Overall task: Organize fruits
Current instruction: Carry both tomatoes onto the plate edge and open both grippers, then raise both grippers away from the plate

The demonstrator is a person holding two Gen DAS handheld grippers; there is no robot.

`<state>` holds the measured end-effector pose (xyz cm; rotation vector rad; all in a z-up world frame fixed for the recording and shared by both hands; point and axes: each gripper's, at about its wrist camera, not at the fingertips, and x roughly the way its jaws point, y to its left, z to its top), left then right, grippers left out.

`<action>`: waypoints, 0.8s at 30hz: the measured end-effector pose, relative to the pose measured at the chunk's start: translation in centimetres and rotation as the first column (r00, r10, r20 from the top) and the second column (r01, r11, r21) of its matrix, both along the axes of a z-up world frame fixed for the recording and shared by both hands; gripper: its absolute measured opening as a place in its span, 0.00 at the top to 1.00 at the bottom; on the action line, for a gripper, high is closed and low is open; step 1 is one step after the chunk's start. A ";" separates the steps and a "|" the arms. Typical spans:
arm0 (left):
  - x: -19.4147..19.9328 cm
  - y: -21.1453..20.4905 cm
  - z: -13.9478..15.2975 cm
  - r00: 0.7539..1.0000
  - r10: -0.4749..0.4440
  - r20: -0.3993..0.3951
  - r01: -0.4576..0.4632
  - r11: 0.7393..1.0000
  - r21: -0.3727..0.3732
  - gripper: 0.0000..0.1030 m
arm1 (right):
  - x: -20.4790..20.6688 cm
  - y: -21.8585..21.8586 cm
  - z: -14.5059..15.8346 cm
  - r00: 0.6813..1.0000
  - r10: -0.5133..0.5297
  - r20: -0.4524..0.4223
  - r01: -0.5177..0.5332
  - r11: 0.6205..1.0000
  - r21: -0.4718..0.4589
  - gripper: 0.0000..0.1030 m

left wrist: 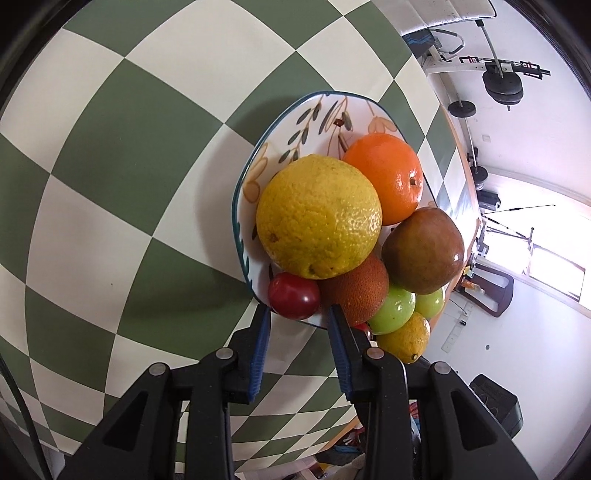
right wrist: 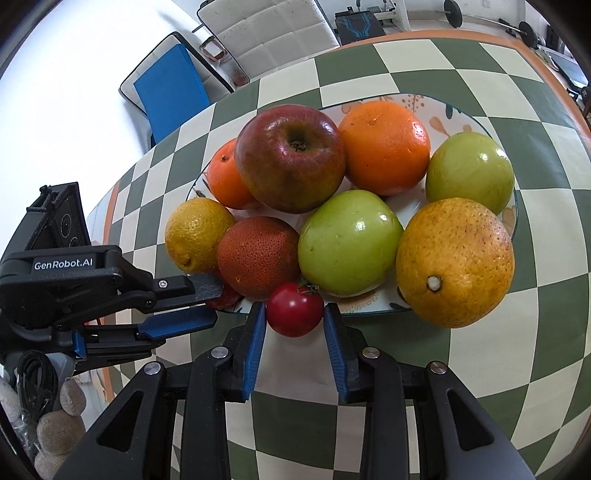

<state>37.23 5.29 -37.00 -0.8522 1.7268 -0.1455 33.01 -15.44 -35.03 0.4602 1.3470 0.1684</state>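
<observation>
A patterned plate (right wrist: 436, 105) on the checked table holds a red apple (right wrist: 291, 158), oranges (right wrist: 384, 147), green apples (right wrist: 349, 243), a lemon (right wrist: 197, 234) and a large yellow citrus (right wrist: 454, 262). My right gripper (right wrist: 295, 308) is shut on a small red tomato (right wrist: 295, 312) just in front of the plate's near rim. My left gripper (left wrist: 299, 310) reaches the plate's (left wrist: 314, 107) corner from the side. Its fingers stand a little apart. A second small red tomato (left wrist: 293, 295) lies on the rim just beyond its tips, and no pad visibly presses it.
The green and cream checked table (right wrist: 498, 332) stretches around the plate. Behind it stand a blue chair (right wrist: 170, 88) and a white padded chair (right wrist: 266, 29). Weights and gym gear (left wrist: 502, 85) are beyond the table edge.
</observation>
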 end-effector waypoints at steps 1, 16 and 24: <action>0.0 0.0 0.1 1.000 -0.002 0.000 0.002 1.000 0.000 0.71 | 0.1 0.0 0.0 1.000 0.001 -0.003 -0.001 1.000 -0.001 0.65; 0.2 -0.8 2.2 0.994 -0.094 0.051 0.088 0.990 0.114 0.71 | -0.5 -0.4 0.6 0.999 0.002 -0.043 -0.003 1.000 -0.030 0.48; -2.1 -2.2 7.8 0.922 -0.351 0.164 0.237 0.846 0.478 0.33 | -3.7 -2.5 6.3 0.999 0.021 0.030 -0.015 0.985 -0.172 0.10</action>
